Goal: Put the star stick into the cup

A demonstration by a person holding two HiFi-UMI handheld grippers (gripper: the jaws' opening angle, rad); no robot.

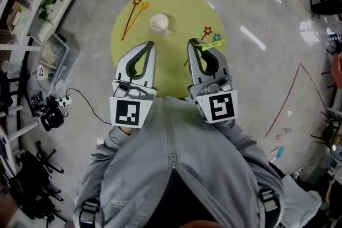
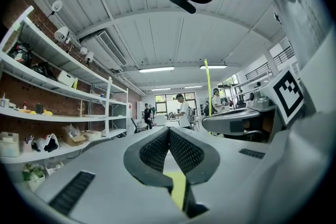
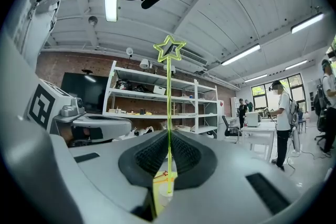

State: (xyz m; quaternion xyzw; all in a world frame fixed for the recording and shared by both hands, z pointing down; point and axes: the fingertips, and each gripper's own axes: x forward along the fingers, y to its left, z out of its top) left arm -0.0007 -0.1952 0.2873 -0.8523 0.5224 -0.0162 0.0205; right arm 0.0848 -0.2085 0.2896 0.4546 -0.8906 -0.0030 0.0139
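Left gripper [image 1: 151, 45] and right gripper [image 1: 191, 42] side by side, pointing forward, grey-sleeved arms bent behind them. Left jaws together, nothing between. Right jaws clamped on thin yellow-green star stick [image 3: 169, 86].

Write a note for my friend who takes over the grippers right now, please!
Left gripper: shut, empty, above the near edge of the table.
Right gripper: shut on the yellow-green star stick, which stands upright.
Cup: upright mid-table, ahead of both grippers, no stick in it.
Two other star sticks lie left of it.
Done: stick picked up.
Left: carry it over the cup, lower it in, let go.
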